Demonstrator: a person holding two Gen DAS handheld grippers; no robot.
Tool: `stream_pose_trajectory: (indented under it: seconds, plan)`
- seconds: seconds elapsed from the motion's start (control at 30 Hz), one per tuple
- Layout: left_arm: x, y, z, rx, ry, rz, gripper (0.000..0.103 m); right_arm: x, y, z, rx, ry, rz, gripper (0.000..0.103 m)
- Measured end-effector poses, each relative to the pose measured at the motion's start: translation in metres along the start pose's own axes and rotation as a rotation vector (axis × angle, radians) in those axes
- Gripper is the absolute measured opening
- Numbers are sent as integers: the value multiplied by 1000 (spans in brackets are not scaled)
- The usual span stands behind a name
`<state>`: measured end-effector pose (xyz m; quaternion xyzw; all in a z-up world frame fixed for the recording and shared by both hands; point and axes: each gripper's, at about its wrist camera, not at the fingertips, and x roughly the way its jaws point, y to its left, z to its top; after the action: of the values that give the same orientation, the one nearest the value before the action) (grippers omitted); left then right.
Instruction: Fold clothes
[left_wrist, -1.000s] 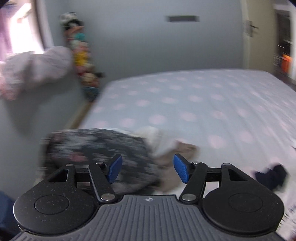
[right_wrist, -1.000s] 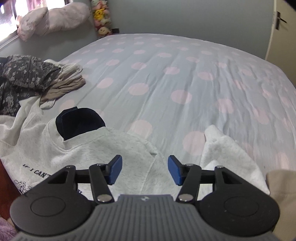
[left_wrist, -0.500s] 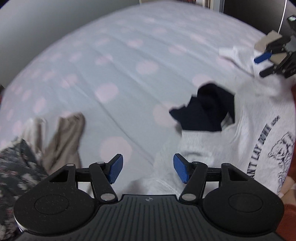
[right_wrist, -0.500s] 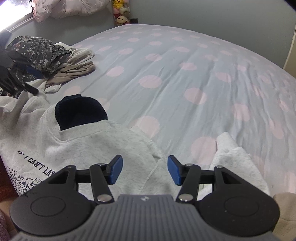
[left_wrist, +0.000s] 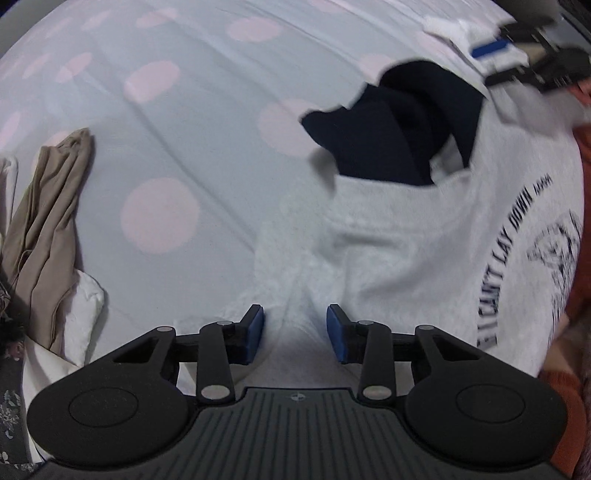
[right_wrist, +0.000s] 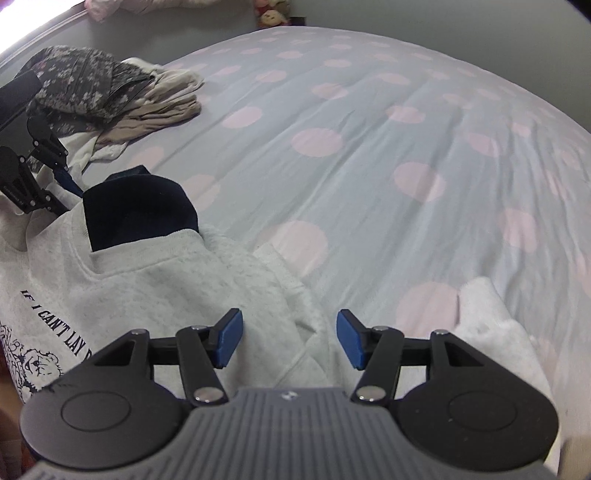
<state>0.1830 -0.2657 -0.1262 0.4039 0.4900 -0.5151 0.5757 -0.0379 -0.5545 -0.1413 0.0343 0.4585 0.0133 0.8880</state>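
Sweatshirt (left_wrist: 424, 236) is lying face-up at the bed's (right_wrist: 369, 147) near edge as I am swinging my left claw (left_wrist: 295, 328) from the clothes pile (right_wrist: 103, 88) onto its shoulder, both claws, right (right_wrist: 290, 338) included, gaping and empty, readying for a first grab.

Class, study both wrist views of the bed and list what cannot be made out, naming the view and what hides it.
- Sweatshirt slogan: cut off by the right gripper body in the right view and by the frame edge in the left view.
- Right gripper in the left view: motion-blurred, jaws unclear.
- Dark garment: partly tucked in the sweatshirt neck, type unclear.
- Clothes pile: overlapping, item count unclear.
- Left gripper: whether it touches the fabric.
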Motion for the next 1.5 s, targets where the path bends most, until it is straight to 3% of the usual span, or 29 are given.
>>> stream_pose_trajectory:
  seconds: [0.33,0.53,0.67,0.83,1.07,1.23,1.5]
  plan:
    - [-33,-25,-9,88,-37,38,21,6,-3,-3,-27,26,46,63]
    - [-57,-51,-12,174,-58,76,21,-2,-7,-6,-28,31,33,66]
    - [-67,-62,-16,189,-75,49,21,-2,-6,-8,-17,31,36,66]
    - [-67,-55,-11,153,-73,110,21,-6,0,-11,-19,22,44,66]
    - [-67,-48,-8,134,-50,129,21,-18,2,-19,11,-6,31,67]
    - [-76,-59,-8,177,-62,116,21,-24,2,-28,40,-20,21,67]
    - [-39,-47,6,162,-12,58,21,-20,8,-37,84,-41,44,68]
